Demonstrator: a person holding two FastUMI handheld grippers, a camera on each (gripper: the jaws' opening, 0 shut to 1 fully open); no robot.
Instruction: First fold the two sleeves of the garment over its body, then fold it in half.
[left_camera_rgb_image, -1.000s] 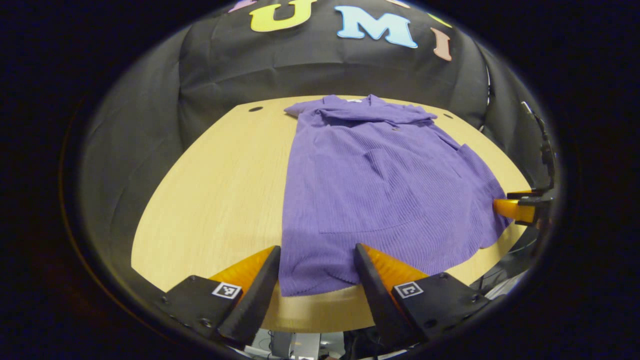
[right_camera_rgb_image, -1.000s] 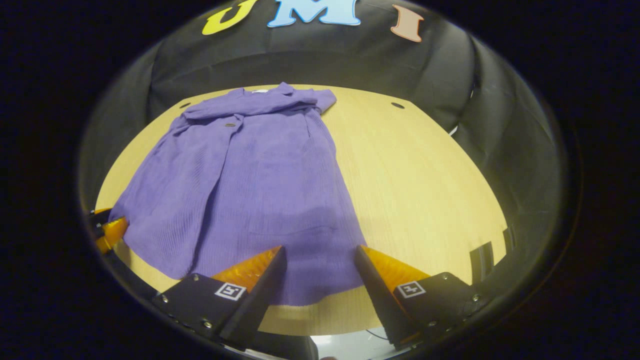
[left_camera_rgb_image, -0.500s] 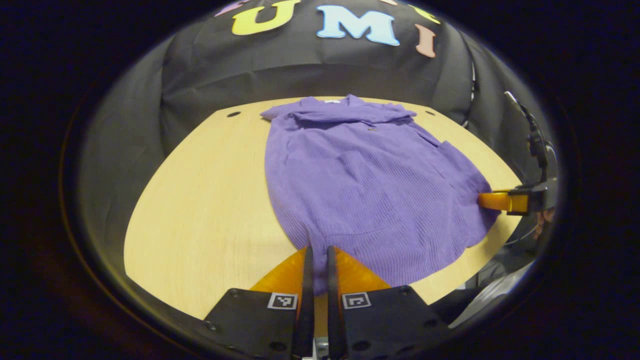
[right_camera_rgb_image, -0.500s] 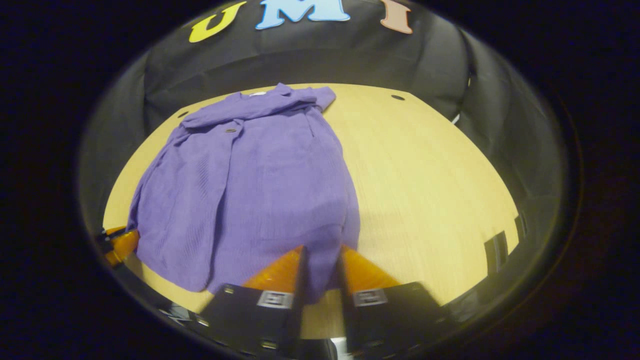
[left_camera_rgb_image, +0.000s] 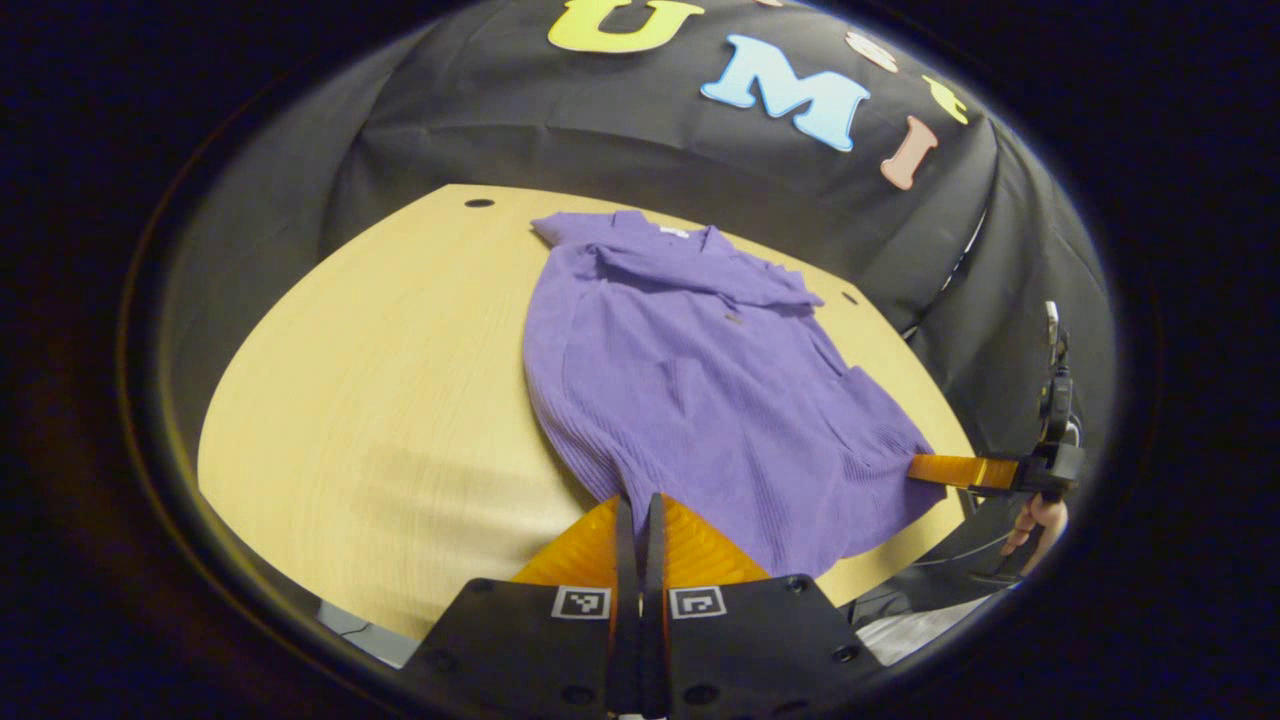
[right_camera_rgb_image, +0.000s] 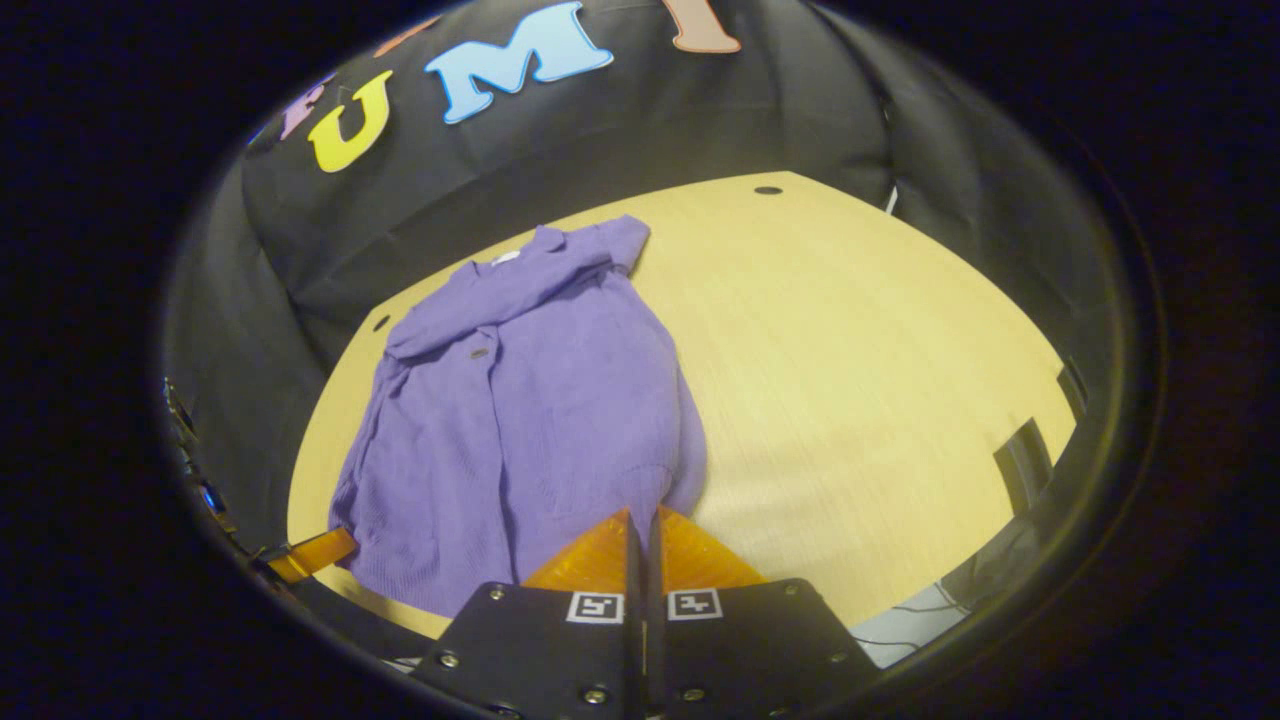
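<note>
A purple ribbed garment (left_camera_rgb_image: 700, 390) lies on the light wooden table (left_camera_rgb_image: 380, 400), collar toward the far wall, both sleeves folded over its chest. My left gripper (left_camera_rgb_image: 637, 505) is shut on the garment's hem at its near left corner, raised above the table. In the right gripper view the same garment (right_camera_rgb_image: 530, 410) stretches away from me, and my right gripper (right_camera_rgb_image: 642, 515) is shut on the hem's near right corner. The right gripper's orange finger (left_camera_rgb_image: 960, 470) shows at the far right of the left gripper view; the left gripper's finger (right_camera_rgb_image: 310, 553) shows at lower left of the right gripper view.
Bare tabletop (right_camera_rgb_image: 880, 380) spreads to the right of the garment, and more of it lies to its left. A hand (left_camera_rgb_image: 1035, 520) holds the right gripper at the table's near edge. Small holes (left_camera_rgb_image: 479, 203) mark the table's far corners.
Both grippers went from open beside the hem to shut on it. They have lifted, drawing the hem up and bunching the lower part of the garment.
</note>
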